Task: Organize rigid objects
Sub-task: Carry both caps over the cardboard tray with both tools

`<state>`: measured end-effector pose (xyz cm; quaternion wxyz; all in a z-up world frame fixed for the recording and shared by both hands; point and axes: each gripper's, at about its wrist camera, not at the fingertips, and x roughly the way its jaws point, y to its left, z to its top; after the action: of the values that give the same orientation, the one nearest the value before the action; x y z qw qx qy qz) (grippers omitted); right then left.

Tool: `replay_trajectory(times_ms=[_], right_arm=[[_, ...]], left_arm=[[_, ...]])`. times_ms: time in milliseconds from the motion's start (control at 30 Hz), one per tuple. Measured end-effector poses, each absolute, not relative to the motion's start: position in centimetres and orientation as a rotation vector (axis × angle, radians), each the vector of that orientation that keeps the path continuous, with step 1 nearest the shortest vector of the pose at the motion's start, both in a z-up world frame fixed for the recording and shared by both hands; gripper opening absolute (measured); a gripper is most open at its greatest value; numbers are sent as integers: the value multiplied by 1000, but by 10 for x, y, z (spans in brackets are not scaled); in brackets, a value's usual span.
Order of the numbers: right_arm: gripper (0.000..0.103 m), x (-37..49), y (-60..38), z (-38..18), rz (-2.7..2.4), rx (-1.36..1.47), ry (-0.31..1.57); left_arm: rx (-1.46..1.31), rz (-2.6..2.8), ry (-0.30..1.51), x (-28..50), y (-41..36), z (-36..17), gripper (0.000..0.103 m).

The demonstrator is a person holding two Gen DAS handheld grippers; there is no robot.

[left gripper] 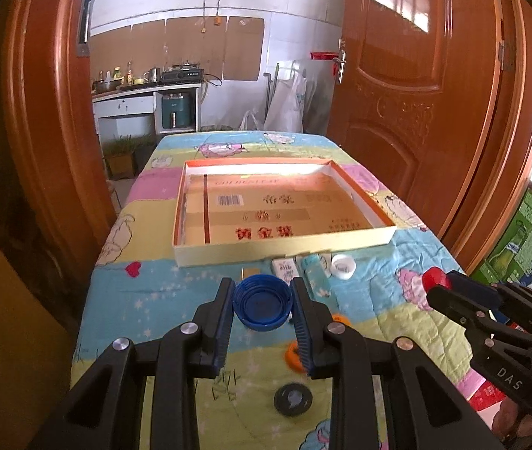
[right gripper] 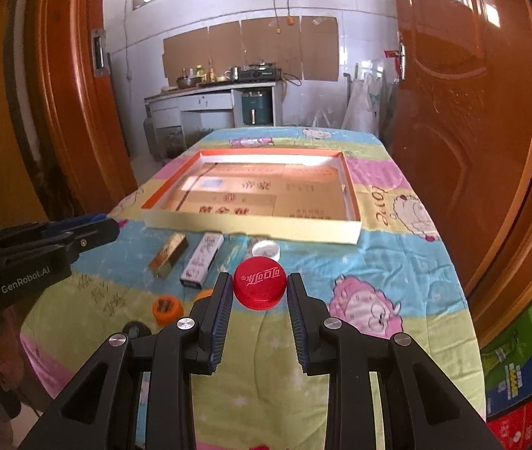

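Observation:
My left gripper (left gripper: 262, 292) is shut on a blue bottle cap (left gripper: 262, 304), open side facing the camera, held above the table. My right gripper (right gripper: 260, 285) is shut on a red bottle cap (right gripper: 260, 282); it also shows in the left wrist view (left gripper: 439, 284) at the right. A shallow cardboard tray (left gripper: 355, 239) with orange rim lies mid-table, also in the right wrist view (right gripper: 251, 227). In front of it lie a white cap (right gripper: 266, 250), a white box (right gripper: 203, 258), a pale blue box (right gripper: 234, 253) and a gold box (right gripper: 168, 255).
An orange cap (right gripper: 167, 309) and a black ring (left gripper: 292, 399) lie on the cartoon-print cloth (right gripper: 378, 262) near me. Wooden doors (left gripper: 415, 93) flank the table's far end. Green cartons (right gripper: 520, 367) stand at the right. The left gripper body (right gripper: 41, 247) shows at the left.

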<state>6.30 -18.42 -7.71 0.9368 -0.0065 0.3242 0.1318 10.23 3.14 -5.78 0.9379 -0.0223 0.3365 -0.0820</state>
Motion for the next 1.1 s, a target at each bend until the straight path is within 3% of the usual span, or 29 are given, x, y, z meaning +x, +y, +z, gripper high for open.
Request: replay_trajectory(times_ms=[1100], right_arm=[[30, 155, -194, -73, 296, 36, 730]], left_arm=[[-60, -144, 759, 204, 23, -53, 30]])
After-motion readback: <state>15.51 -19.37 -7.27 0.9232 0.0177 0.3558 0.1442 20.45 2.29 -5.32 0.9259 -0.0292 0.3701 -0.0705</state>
